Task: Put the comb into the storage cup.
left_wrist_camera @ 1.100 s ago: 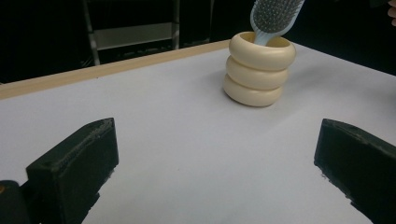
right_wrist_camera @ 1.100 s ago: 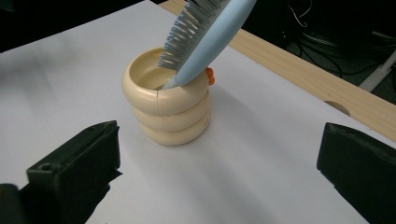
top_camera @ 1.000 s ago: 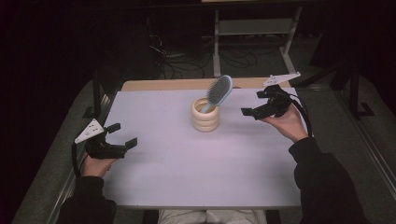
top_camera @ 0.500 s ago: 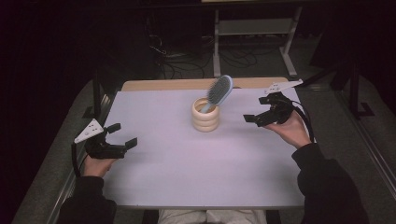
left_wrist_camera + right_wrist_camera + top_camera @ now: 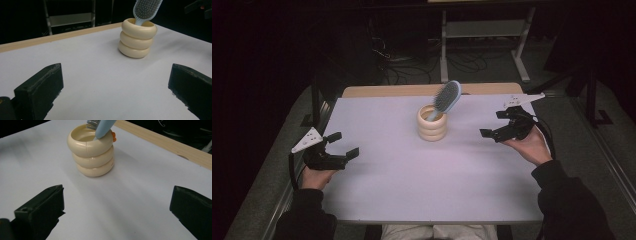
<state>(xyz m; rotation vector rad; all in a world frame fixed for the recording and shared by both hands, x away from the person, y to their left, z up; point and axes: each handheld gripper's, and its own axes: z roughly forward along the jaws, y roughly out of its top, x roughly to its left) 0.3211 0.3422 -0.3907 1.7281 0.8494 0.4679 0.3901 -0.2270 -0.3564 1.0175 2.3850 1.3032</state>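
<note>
You are holding the left gripper (image 5: 337,149) low at the left of the table (image 5: 412,180), its jaws spread wide on nothing. In the middle, the pale blue hairbrush (image 5: 446,98) is standing handle-down in the cream ringed holder (image 5: 432,124), leaning out over its rim. Your right gripper (image 5: 497,124) is hovering well apart at the right, equally wide and empty, so the brush looks placed; any next reach calls for closing that gap first.

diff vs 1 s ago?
The right gripper drew back from the cup toward the person and the table's right edge, jaws open and empty. The left gripper, ringed cup and hairbrush in it stayed put.
</note>
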